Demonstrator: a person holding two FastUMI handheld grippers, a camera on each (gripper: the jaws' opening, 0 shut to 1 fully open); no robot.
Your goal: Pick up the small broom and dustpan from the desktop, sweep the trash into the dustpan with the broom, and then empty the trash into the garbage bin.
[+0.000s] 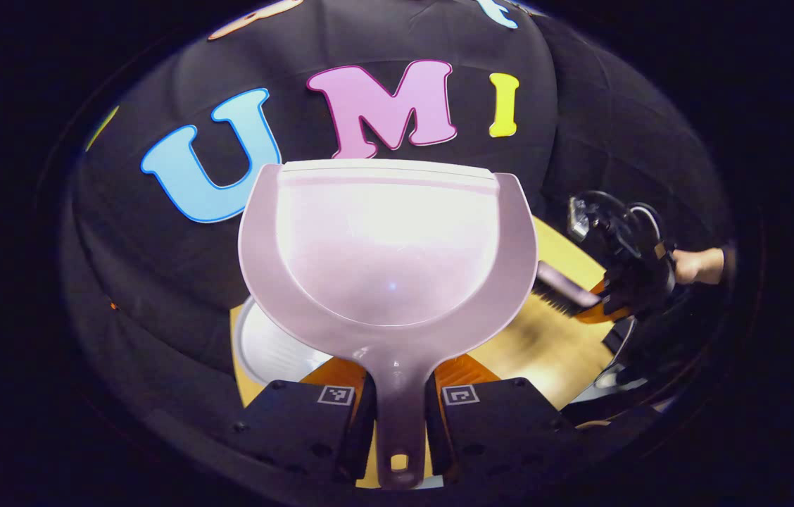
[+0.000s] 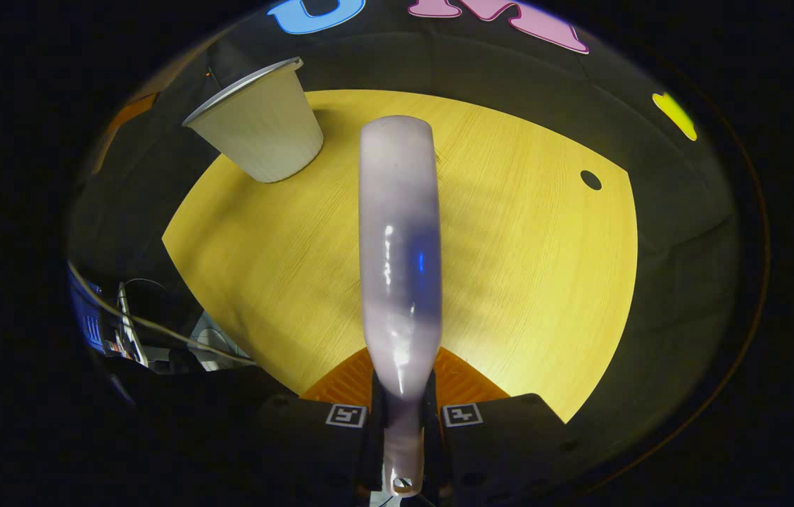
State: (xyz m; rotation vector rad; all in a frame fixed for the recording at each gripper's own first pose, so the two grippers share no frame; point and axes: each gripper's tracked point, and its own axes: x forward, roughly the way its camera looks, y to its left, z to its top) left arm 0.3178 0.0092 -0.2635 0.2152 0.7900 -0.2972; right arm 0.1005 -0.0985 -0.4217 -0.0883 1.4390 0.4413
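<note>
Left tongs (image 1: pixel 398 412): pressed on the handle of the dustpan (image 1: pixel 386 243), both fingers against it, pan raised with its hollow facing the camera and its straight lip uppermost, held up in front of the booth wall. Below and behind the pan, the white garbage bin (image 1: pixel 267 345), rim partly hidden by the pan, standing at the near-left edge of the tabletop (image 1: pixel 545 338). Right tongs (image 2: pixel 400 422): pinched on the handle of the small broom (image 2: pixel 399 246), broom pointing straight ahead, pale glossy back toward the camera, held above the yellow wood tabletop (image 2: pixel 524 282). Seen from the left gripper view: right tongs (image 1: pixel 590 306) off to the right, level with the pan's lower edge, carrying the broom (image 1: pixel 566 289) with dark bristles turned downward; hand (image 1: pixel 700 266) behind them, gripping from the far right, dark sleeve at the wrist. Garbage bin (image 2: pixel 263 127) seen from the right gripper view at the far-left corner of the tabletop, well apart from the broom. Small dark round hole (image 2: pixel 590 180) in the tabletop far right.
</note>
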